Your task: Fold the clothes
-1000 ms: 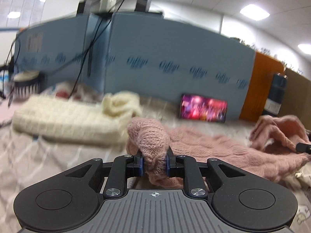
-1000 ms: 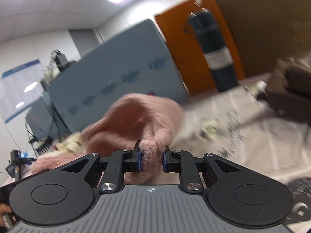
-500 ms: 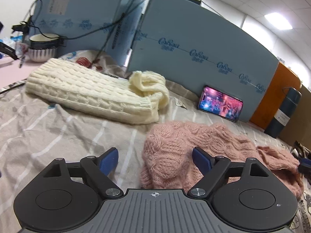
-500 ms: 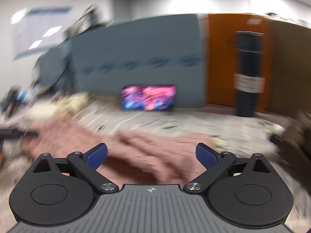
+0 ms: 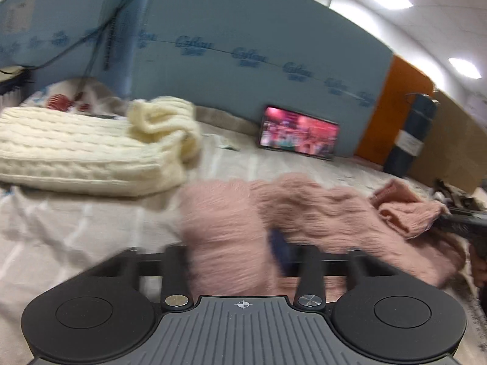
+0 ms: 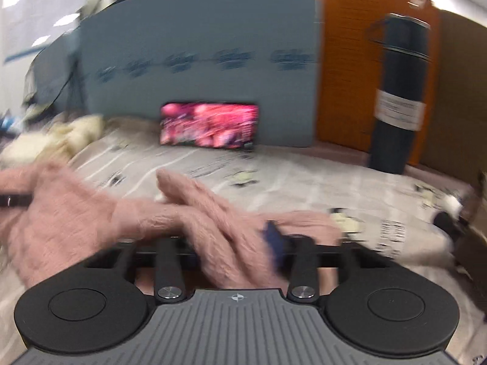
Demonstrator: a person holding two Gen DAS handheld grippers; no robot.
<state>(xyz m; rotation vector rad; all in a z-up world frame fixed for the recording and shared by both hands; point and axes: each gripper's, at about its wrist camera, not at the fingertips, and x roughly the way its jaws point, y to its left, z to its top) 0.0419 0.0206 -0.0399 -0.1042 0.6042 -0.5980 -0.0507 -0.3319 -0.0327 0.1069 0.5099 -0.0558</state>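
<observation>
- Since half a second ago, both grippers' jaws have just been closing from wide open, each now with pink knit bunched between them.
- The cream sweater (image 5: 85, 155) lies folded at the left on the striped sheet (image 5: 76, 228).
- The left gripper (image 5: 231, 252) is clamped narrow on a fold of the pink sweater (image 5: 334, 216), which spreads rightward across the sheet.
- The right gripper (image 6: 234, 246) pinches another fold of the pink sweater narrowly; the frame is blurred.
- A phone (image 5: 299, 133) with a lit screen leans on the blue board (image 5: 258, 39) behind.
- A dark flask (image 6: 398, 97) stands at the right, before the orange panel (image 6: 347, 76).
</observation>
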